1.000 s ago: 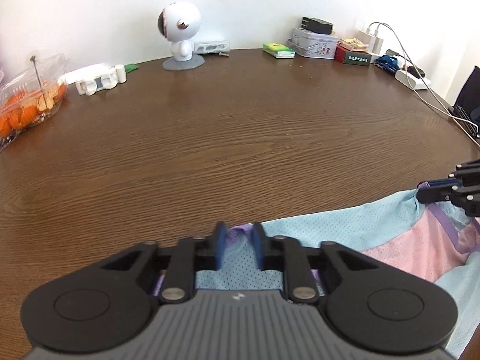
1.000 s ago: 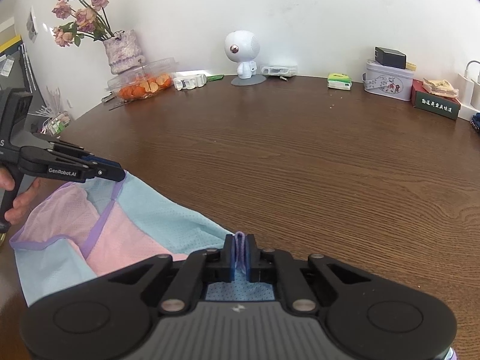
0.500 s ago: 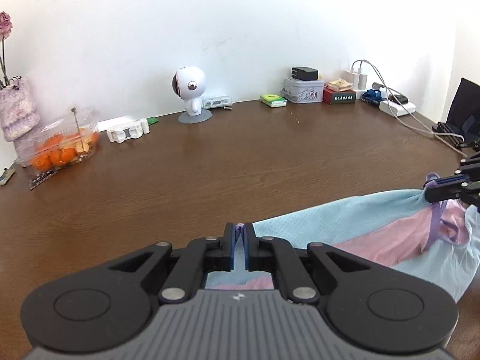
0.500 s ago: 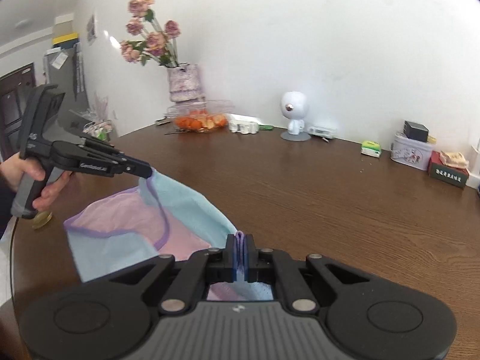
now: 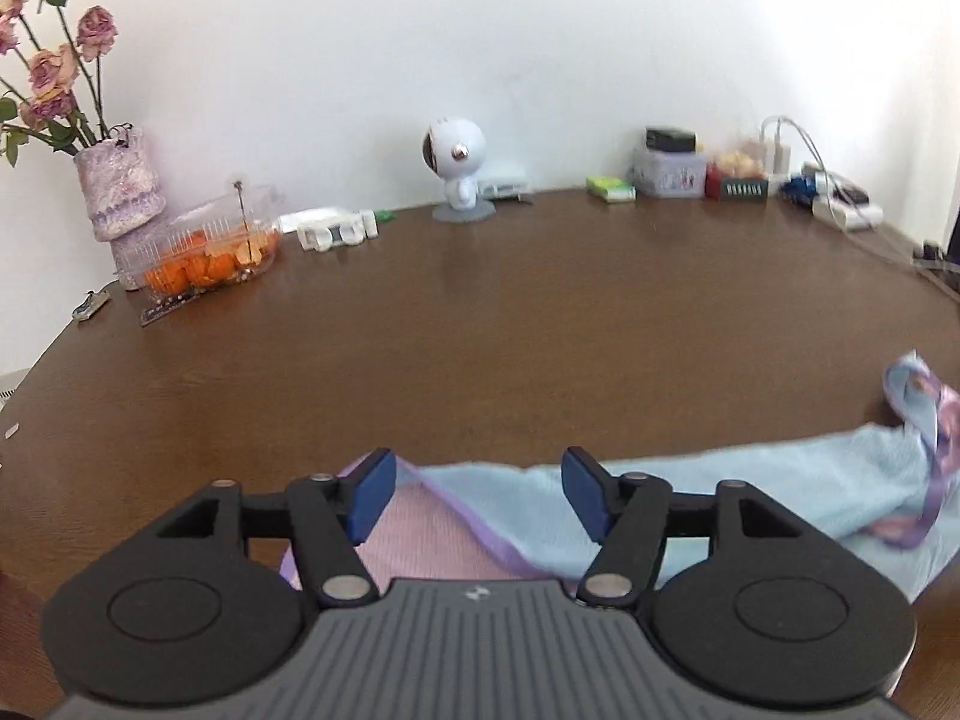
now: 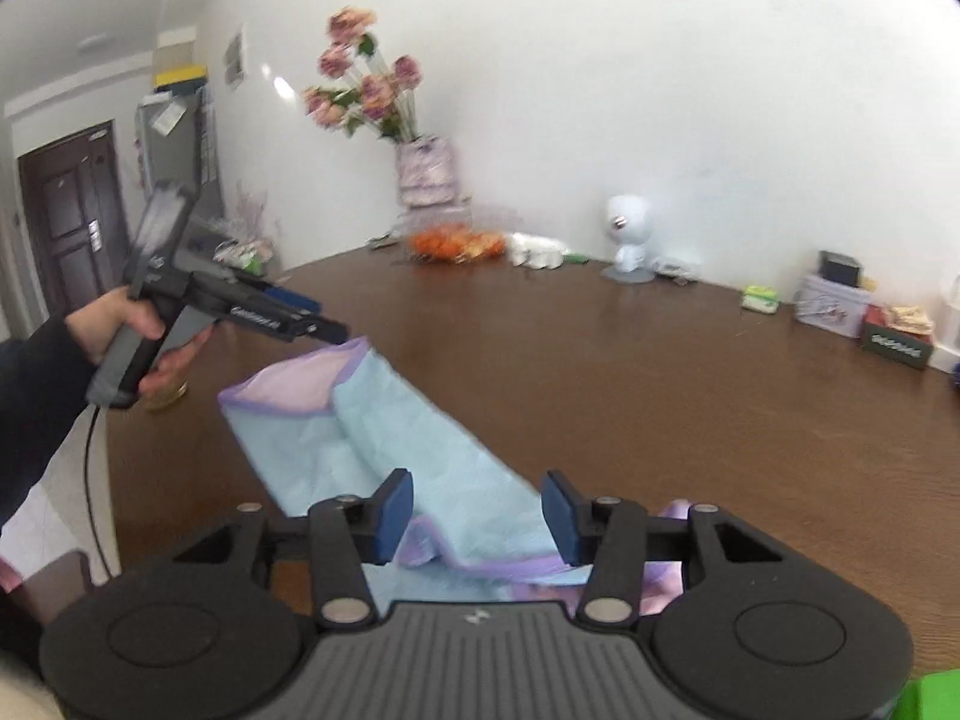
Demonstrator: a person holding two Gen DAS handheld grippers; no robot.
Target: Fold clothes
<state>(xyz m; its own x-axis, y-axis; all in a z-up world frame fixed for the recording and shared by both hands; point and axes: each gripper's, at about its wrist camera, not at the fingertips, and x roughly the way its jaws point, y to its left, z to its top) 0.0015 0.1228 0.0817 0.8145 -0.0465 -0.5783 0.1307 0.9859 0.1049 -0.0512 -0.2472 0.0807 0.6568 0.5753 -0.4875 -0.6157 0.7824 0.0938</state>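
The left claw [image 5: 477,495] is standing wide open, its two blue pads [image 5: 372,495] spread far apart with nothing pinched between them. It is pointing level across the brown counter [image 5: 480,330], low over the near edge, and the garment [image 5: 750,498] is lying just under and ahead of it. In the right wrist view the same left claw [image 6: 333,333] is showing from the side, held like a pistol in the person's left hand [image 6: 129,336]. That hand is wrapping the grey grip with the wrist bent slightly down, a dark sleeve is covering the forearm, and a cable is hanging from the bottom of the grip. The claw's tip is sitting just beside the far corner of the garment [image 6: 384,438]; whether it is touching the cloth cannot be told.

The right claw [image 6: 477,519] is also gaping wide, its blue pads [image 6: 393,513] well apart and gripping nothing. It is aiming forward and slightly down over the near end of the cloth.

The garment is a light blue mesh piece with a pink panel and purple trim. It is lying on the counter as a long, loosely bunched strip running between the two claws, with the purple-edged hem directly under the right claw and the pink panel under the left one.

Along the far edge of the counter, a vase of pink roses [image 5: 117,186], a clear box of oranges [image 5: 204,252] and a small white robot figure [image 5: 459,171] are standing near the wall.
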